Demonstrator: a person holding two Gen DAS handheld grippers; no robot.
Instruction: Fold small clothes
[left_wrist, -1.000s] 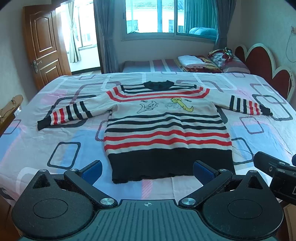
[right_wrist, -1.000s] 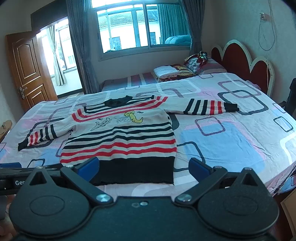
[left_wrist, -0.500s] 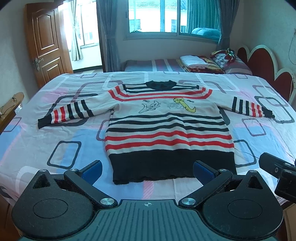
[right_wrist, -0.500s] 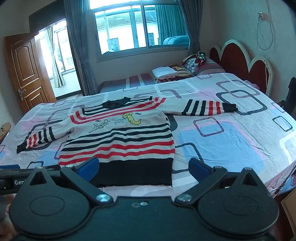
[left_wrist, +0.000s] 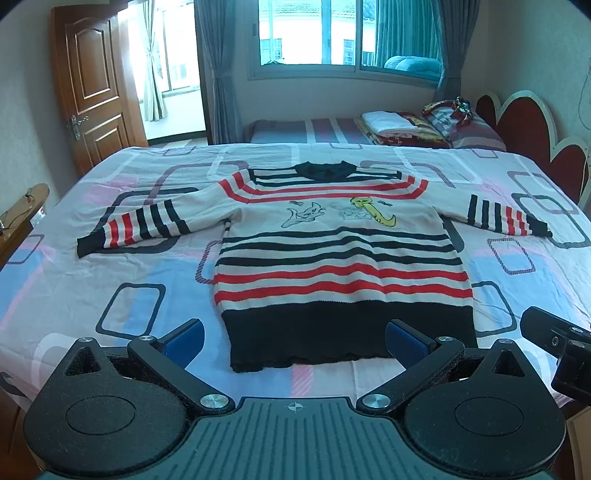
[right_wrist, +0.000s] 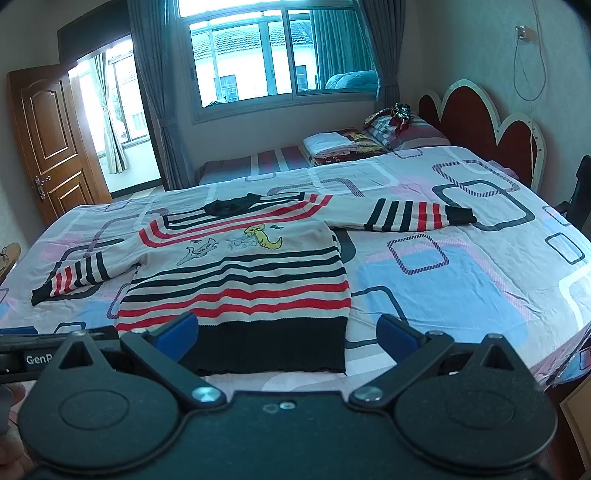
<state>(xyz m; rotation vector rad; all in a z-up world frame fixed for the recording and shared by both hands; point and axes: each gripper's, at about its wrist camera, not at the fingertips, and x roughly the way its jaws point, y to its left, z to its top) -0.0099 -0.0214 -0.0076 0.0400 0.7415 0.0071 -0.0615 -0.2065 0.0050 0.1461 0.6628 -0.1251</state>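
A small striped sweater (left_wrist: 340, 258) (right_wrist: 240, 273), cream with red and black bands and a black hem, lies flat on the bed with both sleeves spread out. In the left wrist view my left gripper (left_wrist: 293, 338) is open, its blue pads (left_wrist: 184, 338) held apart over the near black hem. My right gripper (right_wrist: 286, 332) is open too, hovering just short of the hem's right part, nothing between its fingers. The right gripper's body (left_wrist: 554, 343) shows at the right edge of the left wrist view.
The bed (left_wrist: 92, 280) has a sheet printed with pink, blue and dark rectangles. A red headboard (right_wrist: 491, 125) stands at the right. A second bed with folded laundry (left_wrist: 391, 125) lies beyond. A wooden door (left_wrist: 92, 92) stands at the far left.
Both views have shifted slightly; the sweater sits a little closer in each. Both grippers stay open and the sweater has not moved.
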